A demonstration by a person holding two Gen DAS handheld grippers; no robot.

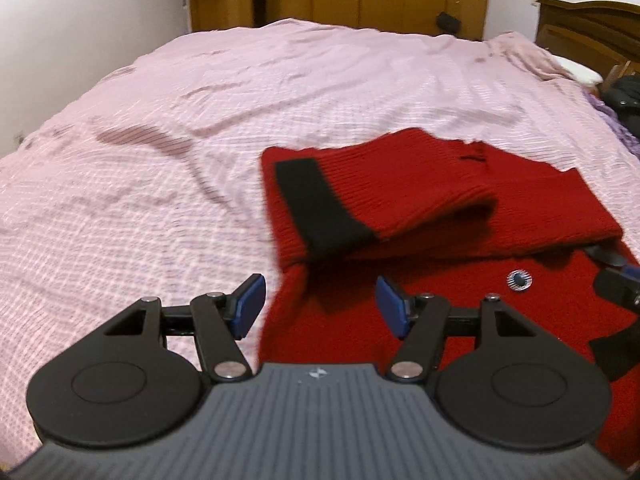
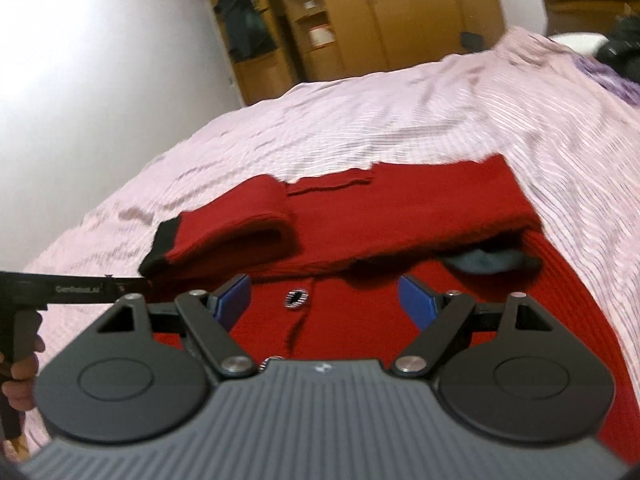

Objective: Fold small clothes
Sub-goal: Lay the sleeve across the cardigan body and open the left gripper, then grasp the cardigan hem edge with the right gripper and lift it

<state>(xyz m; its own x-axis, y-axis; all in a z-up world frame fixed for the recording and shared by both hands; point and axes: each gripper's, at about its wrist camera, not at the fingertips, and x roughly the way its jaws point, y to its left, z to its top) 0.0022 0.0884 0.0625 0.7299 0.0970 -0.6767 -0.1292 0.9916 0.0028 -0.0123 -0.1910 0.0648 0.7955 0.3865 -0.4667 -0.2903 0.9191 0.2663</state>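
A red knitted cardigan (image 1: 460,208) lies on a bed covered with a pink checked sheet (image 1: 140,140). In the left wrist view the cardigan sits toward three o'clock of the bed, its upper part folded down over the body. A sleeve with a black cuff (image 1: 320,208) lies across the fold, the cuff pointing toward nine o'clock. A round striped button (image 1: 519,280) shows on the cardigan's front below the fold.

The left tongs (image 1: 320,306) stand open, blue pads apart, with nothing between them; they hang over the cardigan's left edge. At four o'clock in this view, part of the other tool shows at the frame edge.

In the right wrist view the right tongs (image 2: 326,300) are spread wide and hold nothing, hovering over the cardigan's buttoned front. A hand (image 2: 20,376) grips the left tool's handle at eight o'clock. Wooden wardrobes (image 2: 360,20) stand beyond the bed at twelve o'clock.
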